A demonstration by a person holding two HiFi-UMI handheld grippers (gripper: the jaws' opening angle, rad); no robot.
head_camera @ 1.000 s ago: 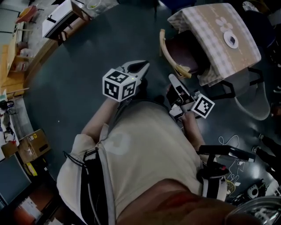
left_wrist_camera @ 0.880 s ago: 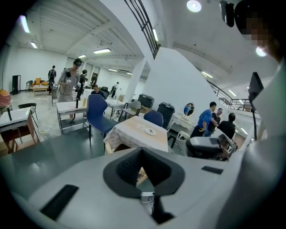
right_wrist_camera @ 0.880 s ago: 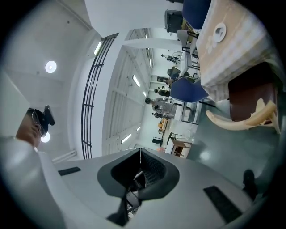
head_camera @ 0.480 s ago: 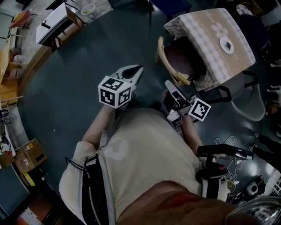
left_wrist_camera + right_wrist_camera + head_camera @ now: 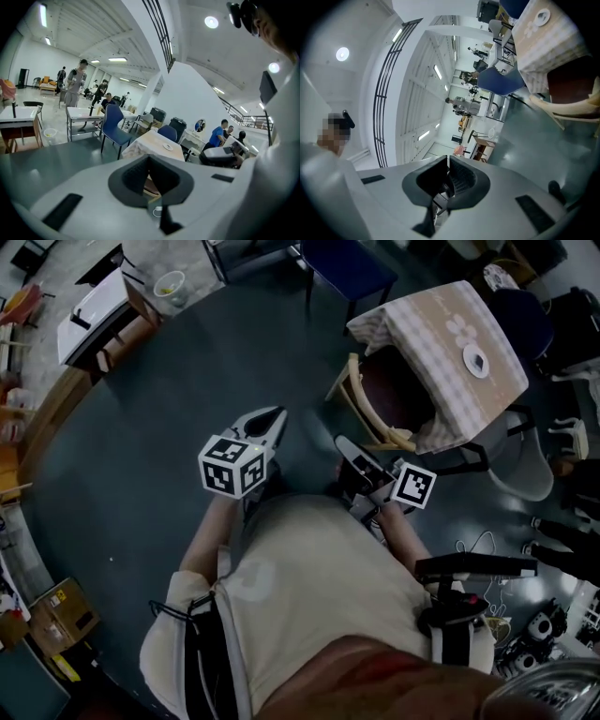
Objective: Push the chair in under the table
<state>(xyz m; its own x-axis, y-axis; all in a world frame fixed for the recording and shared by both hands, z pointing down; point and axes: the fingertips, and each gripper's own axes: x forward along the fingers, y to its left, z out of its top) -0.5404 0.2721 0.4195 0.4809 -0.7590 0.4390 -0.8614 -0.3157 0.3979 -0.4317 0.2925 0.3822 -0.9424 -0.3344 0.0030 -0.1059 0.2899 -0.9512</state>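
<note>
In the head view, a white desk [image 5: 86, 313] stands at ten o'clock with a bowl [image 5: 171, 283] just beside it, and a cardboard box [image 5: 58, 611] sits at eight o'clock on the dark floor [image 5: 141, 427].

Just left of centre, the left gripper [image 5: 274, 416] points toward one o'clock. Its own view shows the jaws pressed together with nothing held [image 5: 149, 159]. The right gripper [image 5: 343, 442] is just right of centre and aims toward eleven o'clock. Its jaws are likewise pressed together and empty [image 5: 448, 162]. Neither gripper touches anything.

The chair [image 5: 386, 395] stands at one o'clock, near the right gripper's tip but apart from it. Its dark red seat is partly beneath the overhanging cloth, and its curved wooden back is outside, facing the person.

The checked-cloth desk [image 5: 441, 329] sits at two o'clock over the chair and carries a small dish [image 5: 476, 360]. A blue chair [image 5: 349, 262] stands at twelve o'clock, well apart from the wooden one.

In the right gripper view, the chair [image 5: 574, 89] and the desk [image 5: 548, 40] lie at two o'clock.
</note>
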